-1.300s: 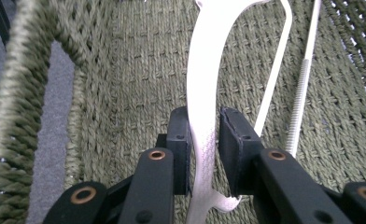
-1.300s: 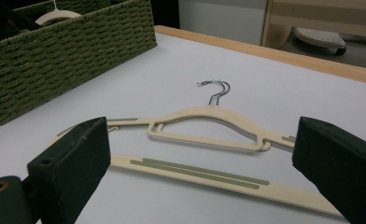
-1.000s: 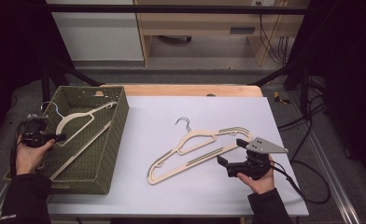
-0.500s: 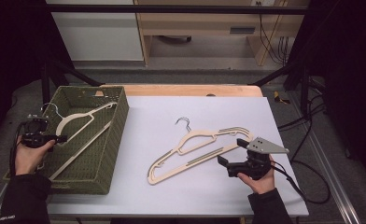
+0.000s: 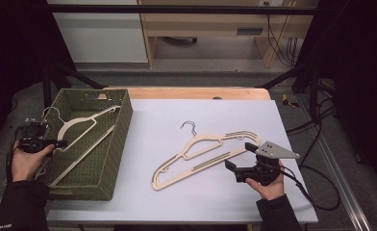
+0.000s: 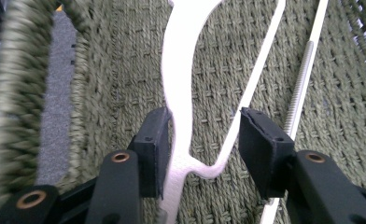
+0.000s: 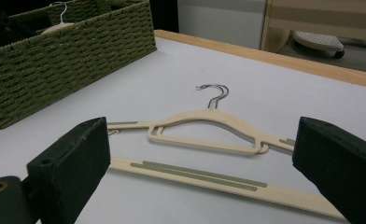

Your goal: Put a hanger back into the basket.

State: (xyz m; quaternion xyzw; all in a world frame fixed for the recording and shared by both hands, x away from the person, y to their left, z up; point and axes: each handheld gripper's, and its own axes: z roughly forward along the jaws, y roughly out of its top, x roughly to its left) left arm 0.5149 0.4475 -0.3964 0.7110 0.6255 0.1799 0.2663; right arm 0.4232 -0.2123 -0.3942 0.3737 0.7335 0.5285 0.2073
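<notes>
A cream hanger (image 5: 83,121) with a wire hook lies tilted in the green woven basket (image 5: 114,159). My left gripper (image 5: 59,143) reaches over the basket's left rim. Its jaws have just been opening and stand apart around the hanger's arm (image 6: 181,70). The arm leans on one pad (image 6: 155,140) and the other pad is clear of it. A second cream hanger (image 5: 201,149) lies flat on the white table top. My right gripper (image 5: 239,156) is open wide just in front of its lower bar (image 7: 195,175), touching nothing.
The basket (image 7: 69,51) stands at the table's left edge. A wooden strip (image 5: 196,92) runs along the far edge. A cable (image 5: 316,192) trails from the right gripper across the table's right side. Shelving and more cables stand beyond the table.
</notes>
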